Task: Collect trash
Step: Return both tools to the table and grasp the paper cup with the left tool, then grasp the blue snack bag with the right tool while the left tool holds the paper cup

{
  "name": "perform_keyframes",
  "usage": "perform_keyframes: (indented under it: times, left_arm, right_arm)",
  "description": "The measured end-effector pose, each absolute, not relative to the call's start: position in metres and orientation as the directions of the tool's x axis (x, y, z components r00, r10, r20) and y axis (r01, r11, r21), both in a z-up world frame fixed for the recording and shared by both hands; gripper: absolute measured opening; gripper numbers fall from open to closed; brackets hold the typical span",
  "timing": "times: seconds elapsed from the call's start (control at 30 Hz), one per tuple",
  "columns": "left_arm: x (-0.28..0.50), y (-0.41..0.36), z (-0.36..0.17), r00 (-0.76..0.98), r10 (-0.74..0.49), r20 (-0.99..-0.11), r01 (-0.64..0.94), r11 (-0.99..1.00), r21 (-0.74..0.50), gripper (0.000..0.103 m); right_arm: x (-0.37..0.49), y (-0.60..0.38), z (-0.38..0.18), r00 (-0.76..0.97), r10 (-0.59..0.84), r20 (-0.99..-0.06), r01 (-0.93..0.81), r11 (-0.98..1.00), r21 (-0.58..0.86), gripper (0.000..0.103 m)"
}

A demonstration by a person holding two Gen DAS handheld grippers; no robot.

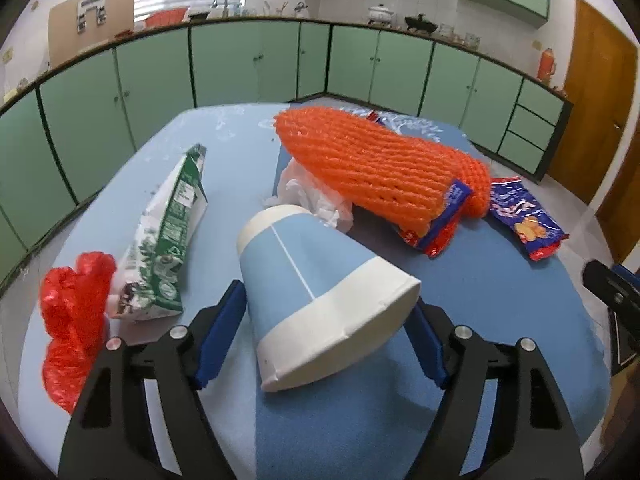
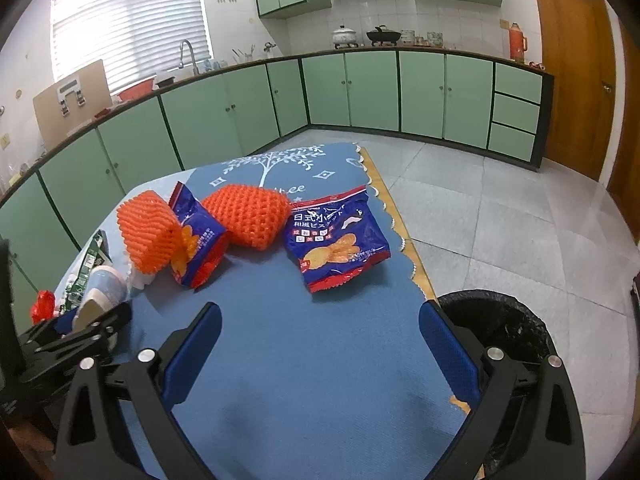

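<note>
Thin paper, the blue-and-white cup (image 1: 320, 292) lying sideways on the blue tablecloth (image 1: 500, 288) between the wide, not-yet-pressing jaws of the left gripper (image 1: 324, 340) looks light and crushable, so hold its rim gently.

The cup (image 1: 316, 288) lies on its side on the table (image 1: 500, 300), between the two fingers of the left gripper (image 1: 320, 344), and the milk carton (image 1: 168, 240) lies to its left with a crumpled bag (image 1: 72, 320) further left. Behind the cup sits a wad of paper (image 1: 316, 196), and behind that a foam net (image 1: 376, 164) rests on a snack bag (image 1: 440, 224), with another snack bag (image 1: 524, 224) to the right. The bin (image 2: 500, 328) stands on the floor just off the table's right edge, beside the right gripper (image 2: 320, 352)
</note>
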State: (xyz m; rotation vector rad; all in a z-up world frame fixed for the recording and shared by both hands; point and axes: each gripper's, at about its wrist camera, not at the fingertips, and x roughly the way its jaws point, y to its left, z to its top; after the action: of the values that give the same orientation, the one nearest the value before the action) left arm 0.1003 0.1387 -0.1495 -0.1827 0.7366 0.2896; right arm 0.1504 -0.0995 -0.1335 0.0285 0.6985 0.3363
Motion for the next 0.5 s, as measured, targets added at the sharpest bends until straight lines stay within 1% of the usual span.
perform_keyframes:
  times: [0.1, 0.5]
  left_arm:
    - [0.088, 0.135, -0.143, 0.731, 0.192, -0.655, -0.293, 0.955, -0.047, 0.074]
    - [0.097, 0.127, -0.134, 0.761, 0.196, -0.619, -0.271, 0.962, -0.028, 0.073]
  right_arm:
    - [0.152, -0.1, -0.135, 0.715, 0.309, -0.627, -0.293, 0.947, 0.133, 0.097]
    - [0.197, -0.095, -0.15, 0.717, 0.262, -0.646, -0.262, 0.96, 0.099, 0.097]
